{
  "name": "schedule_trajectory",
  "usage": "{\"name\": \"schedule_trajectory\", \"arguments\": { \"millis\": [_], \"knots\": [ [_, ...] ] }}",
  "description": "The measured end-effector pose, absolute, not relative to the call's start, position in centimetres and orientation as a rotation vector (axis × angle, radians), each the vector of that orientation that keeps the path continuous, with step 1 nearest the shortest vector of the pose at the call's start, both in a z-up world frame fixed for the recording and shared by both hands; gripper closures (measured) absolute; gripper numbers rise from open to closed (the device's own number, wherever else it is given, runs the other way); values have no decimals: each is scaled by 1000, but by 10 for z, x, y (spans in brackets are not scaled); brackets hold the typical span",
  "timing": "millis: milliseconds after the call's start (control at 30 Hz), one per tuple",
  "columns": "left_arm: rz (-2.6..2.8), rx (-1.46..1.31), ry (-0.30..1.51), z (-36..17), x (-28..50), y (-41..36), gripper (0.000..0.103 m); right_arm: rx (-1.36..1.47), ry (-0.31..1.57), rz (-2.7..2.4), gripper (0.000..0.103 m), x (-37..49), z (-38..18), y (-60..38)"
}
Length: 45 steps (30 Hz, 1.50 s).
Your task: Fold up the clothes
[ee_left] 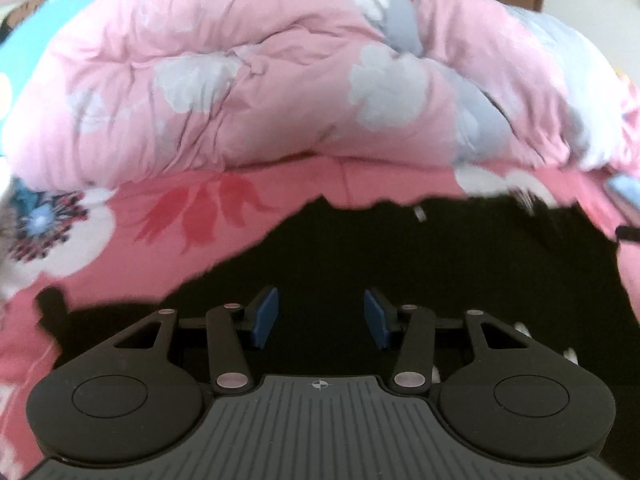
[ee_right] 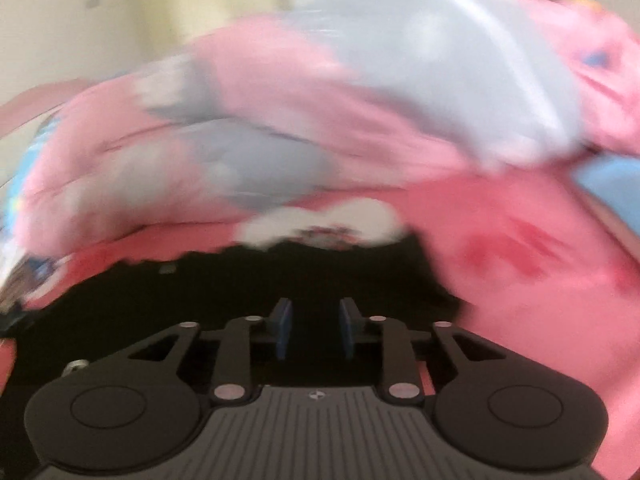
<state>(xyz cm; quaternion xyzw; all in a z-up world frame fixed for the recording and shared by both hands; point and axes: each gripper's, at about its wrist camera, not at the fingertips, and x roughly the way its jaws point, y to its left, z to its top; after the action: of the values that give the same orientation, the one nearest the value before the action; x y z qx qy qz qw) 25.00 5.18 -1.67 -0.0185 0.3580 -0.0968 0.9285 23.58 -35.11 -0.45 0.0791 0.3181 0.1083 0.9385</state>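
Black cloth (ee_left: 360, 248) is lying flat on a pink floral sheet (ee_left: 192, 216), its far edge ragged, below a bunched pink quilt (ee_left: 280, 80). Left gripper (ee_left: 320, 316) is hovering over it, jaws apart, nothing between. Right gripper (ee_right: 314, 328) is showing a narrower empty gap; its view is blurring, revealing a pale wall (ee_right: 120, 8).

blur: right wrist view, quilt (ee_right: 320, 120) smeared | black garment (ee_left: 400, 260) shapeless (folds unreadable)
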Motion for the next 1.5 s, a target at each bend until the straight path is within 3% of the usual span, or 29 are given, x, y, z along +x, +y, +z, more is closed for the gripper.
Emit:
{"name": "schedule_trajectory", "arguments": {
  "millis": [167,400,567,733,1033,1100,1167,1233,1500],
  "knots": [
    [-194,-38,755,-24,310,38,52,124,648,347,71,299,-5,-305],
    [-180,-29,794,-45,358,24,54,95,829,390,69,392,-24,-260],
    [-186,18,782,-52,364,19,69,27,919,384,68,422,-40,-248],
    [-194,55,758,-53,357,16,92,-26,958,407,68,429,-46,-237],
    [-144,132,645,-48,334,10,100,-84,988,429,68,431,-55,-218],
    [-114,134,598,-45,325,11,100,-93,975,435,75,427,-54,-218],
    [-95,141,559,-43,319,10,100,-111,960,440,93,422,-53,-218],
    [-82,155,525,-42,315,8,100,-136,920,439,98,416,-51,-215],
    [-25,256,474,-59,321,-3,100,-98,641,341,99,395,-51,-214]
  ]
}}
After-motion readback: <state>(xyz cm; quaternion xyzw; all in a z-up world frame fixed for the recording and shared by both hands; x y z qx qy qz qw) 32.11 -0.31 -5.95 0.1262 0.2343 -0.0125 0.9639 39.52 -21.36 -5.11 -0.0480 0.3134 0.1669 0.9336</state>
